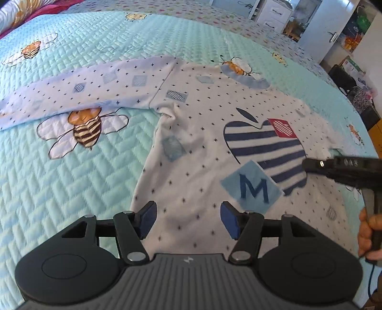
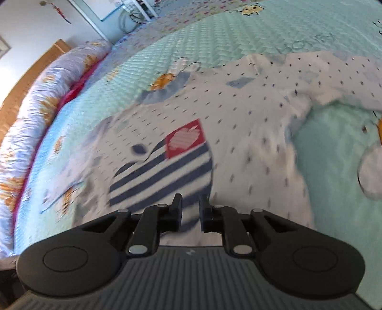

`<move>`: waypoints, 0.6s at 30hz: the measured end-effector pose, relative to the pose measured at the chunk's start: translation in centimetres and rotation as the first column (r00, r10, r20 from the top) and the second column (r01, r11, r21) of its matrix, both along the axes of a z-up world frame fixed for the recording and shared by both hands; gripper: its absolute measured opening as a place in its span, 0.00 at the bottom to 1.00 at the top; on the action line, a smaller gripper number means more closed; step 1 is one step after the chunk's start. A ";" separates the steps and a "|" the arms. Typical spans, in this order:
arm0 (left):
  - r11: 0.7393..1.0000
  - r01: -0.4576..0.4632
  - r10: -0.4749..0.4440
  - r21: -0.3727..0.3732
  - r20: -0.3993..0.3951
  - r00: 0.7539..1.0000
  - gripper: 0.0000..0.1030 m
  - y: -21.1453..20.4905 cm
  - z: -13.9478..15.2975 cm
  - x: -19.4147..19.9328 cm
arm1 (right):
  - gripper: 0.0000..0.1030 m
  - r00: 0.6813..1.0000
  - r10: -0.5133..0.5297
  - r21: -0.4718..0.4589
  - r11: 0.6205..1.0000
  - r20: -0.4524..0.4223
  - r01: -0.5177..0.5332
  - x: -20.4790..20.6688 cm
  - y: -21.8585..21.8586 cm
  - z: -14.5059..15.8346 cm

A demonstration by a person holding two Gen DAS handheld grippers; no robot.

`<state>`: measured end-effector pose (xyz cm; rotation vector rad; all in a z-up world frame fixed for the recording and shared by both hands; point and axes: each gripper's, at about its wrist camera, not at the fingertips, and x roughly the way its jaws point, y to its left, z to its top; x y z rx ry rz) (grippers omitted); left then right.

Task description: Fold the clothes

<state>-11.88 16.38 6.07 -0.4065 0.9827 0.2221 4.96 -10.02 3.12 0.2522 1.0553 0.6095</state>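
A white long-sleeved shirt [image 1: 203,143] [image 2: 250,124] with small dark dots lies front up and spread flat on the bed. Its chest carries a blue-striped apple [image 1: 269,145] [image 2: 167,171], a red patch [image 1: 283,127] and a light blue "M" patch [image 1: 253,188]. One sleeve [image 1: 83,90] stretches out to the left. My left gripper [image 1: 188,219] hovers open over the shirt's lower left part, nothing between its blue pads. My right gripper [image 2: 192,207] [image 1: 306,164] is over the striped apple, fingers a narrow gap apart and holding nothing. The shirt's other sleeve is not clearly seen.
A teal quilted bedspread [image 1: 59,178] printed with bees covers the bed. A rolled floral duvet [image 2: 47,95] and wooden headboard [image 2: 28,78] lie at one end. White drawers [image 1: 274,14] and a door [image 1: 329,23] stand beyond. A hand [image 1: 368,229] holds the right gripper's handle.
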 end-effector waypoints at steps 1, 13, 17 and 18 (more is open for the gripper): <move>1.000 0.001 -0.001 0.001 0.001 1.000 0.60 0.0 0.0 0.2 | 0.16 1.000 -0.001 0.003 1.000 0.000 0.001 0.7 0.5 -0.3; 0.999 0.028 -0.027 0.046 -0.021 0.999 0.83 -1.3 -1.3 1.4 | 0.20 0.993 0.045 -0.046 0.998 0.113 -0.040 4.6 5.5 2.5; 0.997 0.037 -0.035 0.061 -0.028 0.999 0.88 -1.8 -1.8 1.8 | 0.23 0.984 0.174 -0.082 0.982 0.042 -0.170 2.0 7.7 0.6; 0.997 0.038 -0.036 0.063 -0.029 0.999 0.88 -1.8 -1.8 1.8 | 0.19 0.986 0.164 -0.105 0.982 0.029 -0.160 2.4 8.0 -0.2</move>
